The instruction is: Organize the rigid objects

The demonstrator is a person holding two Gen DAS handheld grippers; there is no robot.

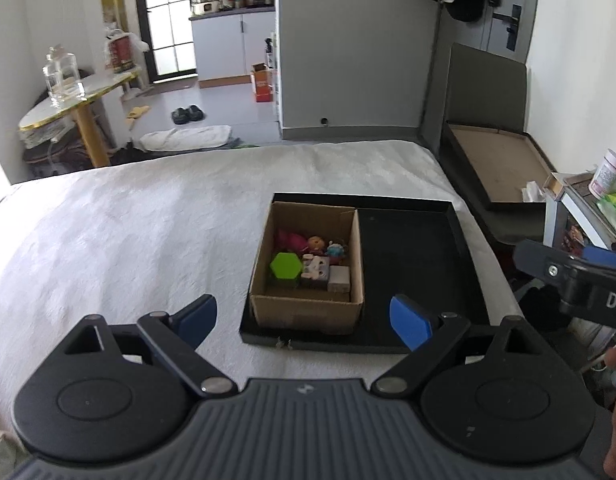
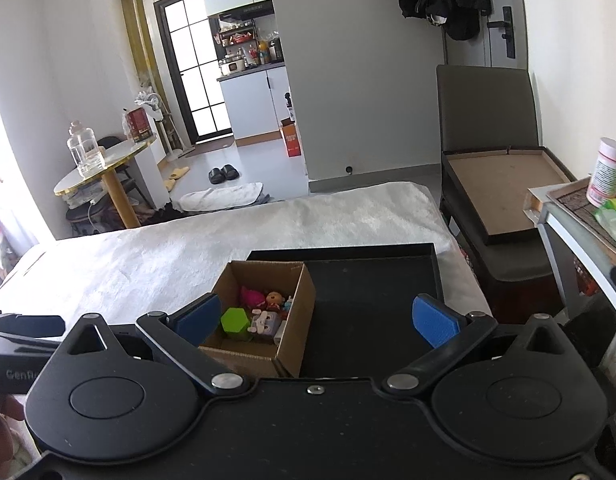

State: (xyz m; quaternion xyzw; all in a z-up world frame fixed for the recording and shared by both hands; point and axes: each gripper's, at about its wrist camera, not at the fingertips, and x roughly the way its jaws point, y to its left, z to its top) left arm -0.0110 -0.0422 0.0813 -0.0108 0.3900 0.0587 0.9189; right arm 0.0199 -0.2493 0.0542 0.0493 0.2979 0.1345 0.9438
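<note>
Both your grippers, left gripper (image 1: 303, 322) and right gripper (image 2: 316, 318), stand spread wide and empty above the black tray (image 1: 464, 248). Its cardboard box (image 1: 308, 314) holds the small toys (image 1: 318, 266): likely light, hard and slippery, so pinch each across flat sides.

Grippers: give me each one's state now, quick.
Left gripper: open, holding nothing.
Right gripper: open, holding nothing.
</note>
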